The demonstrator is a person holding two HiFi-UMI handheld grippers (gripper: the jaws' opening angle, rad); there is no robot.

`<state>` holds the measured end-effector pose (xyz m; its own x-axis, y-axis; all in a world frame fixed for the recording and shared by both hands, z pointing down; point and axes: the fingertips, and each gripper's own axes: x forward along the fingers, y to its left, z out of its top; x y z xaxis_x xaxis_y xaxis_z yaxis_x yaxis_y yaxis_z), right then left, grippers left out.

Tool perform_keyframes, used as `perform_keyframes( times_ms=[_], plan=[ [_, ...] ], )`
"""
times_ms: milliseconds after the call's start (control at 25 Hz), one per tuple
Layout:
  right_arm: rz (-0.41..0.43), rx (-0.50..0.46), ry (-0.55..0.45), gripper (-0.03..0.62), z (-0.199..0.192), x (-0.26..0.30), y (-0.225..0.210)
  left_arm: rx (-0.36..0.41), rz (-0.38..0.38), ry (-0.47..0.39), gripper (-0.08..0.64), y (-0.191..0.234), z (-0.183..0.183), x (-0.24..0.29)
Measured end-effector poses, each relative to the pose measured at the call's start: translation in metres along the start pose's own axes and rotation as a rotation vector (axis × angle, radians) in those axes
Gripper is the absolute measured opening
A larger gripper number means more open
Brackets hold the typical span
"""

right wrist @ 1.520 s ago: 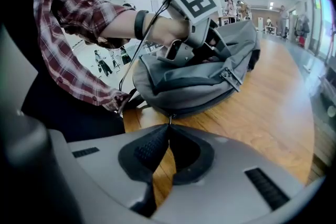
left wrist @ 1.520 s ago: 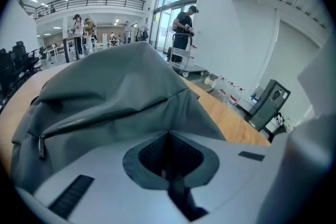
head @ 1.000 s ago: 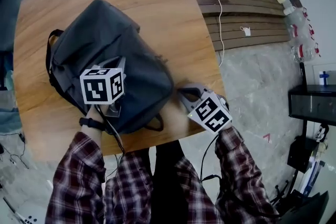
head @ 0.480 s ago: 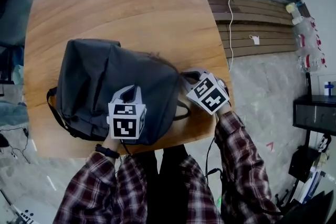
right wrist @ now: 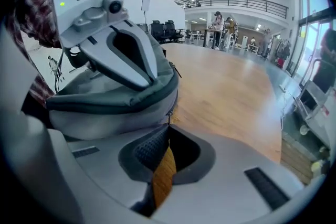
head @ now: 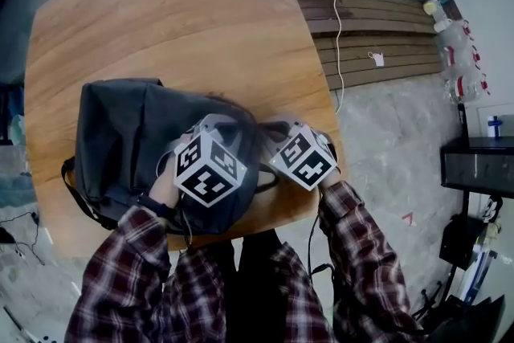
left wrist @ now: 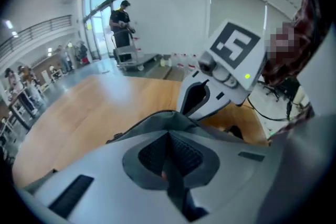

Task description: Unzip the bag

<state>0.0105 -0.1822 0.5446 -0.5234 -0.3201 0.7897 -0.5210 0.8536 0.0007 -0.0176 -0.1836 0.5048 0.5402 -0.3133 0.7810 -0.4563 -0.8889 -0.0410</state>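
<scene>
A dark grey backpack (head: 120,140) lies on the round wooden table (head: 177,20), close to its near edge. My left gripper (head: 215,124) sits on top of the bag, at its right end, and is shut on a ridge of the bag's fabric (left wrist: 157,120). My right gripper (head: 269,130) comes in from the right and meets that same end. In the right gripper view its tips (right wrist: 168,127) are shut on a small metal zipper pull (right wrist: 167,115) at the bag's edge. The left gripper (right wrist: 123,55) rests just above it.
The table's right edge (head: 325,100) runs close behind the right gripper. Beyond it lie floor planks (head: 377,36), a white cable (head: 337,12) and bottles (head: 458,52). A black cabinet (head: 478,161) stands at far right. People stand far off in the hall.
The bag has swung round and now lies lower on the table. My left gripper has crossed it to the right end, beside the right gripper, which moved slightly left.
</scene>
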Motion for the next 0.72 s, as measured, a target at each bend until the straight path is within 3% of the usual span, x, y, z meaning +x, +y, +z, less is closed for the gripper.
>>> perform_keyframes(
  times_ms=[120,280,720],
  plan=[
    [-0.004,0.005,0.002,0.014,-0.006,-0.003,0.005,-0.009,-0.102,0.046,0.008,-0.001,-0.006,0.018],
    [0.008,0.044,-0.009,0.015,-0.018,-0.010,0.019,-0.186,-0.169,-0.003,0.008,0.005,-0.012,0.027],
    [0.011,0.202,-0.062,0.015,-0.044,-0.050,0.088,-0.234,-0.125,-0.014,0.008,0.030,-0.005,0.044]
  ],
)
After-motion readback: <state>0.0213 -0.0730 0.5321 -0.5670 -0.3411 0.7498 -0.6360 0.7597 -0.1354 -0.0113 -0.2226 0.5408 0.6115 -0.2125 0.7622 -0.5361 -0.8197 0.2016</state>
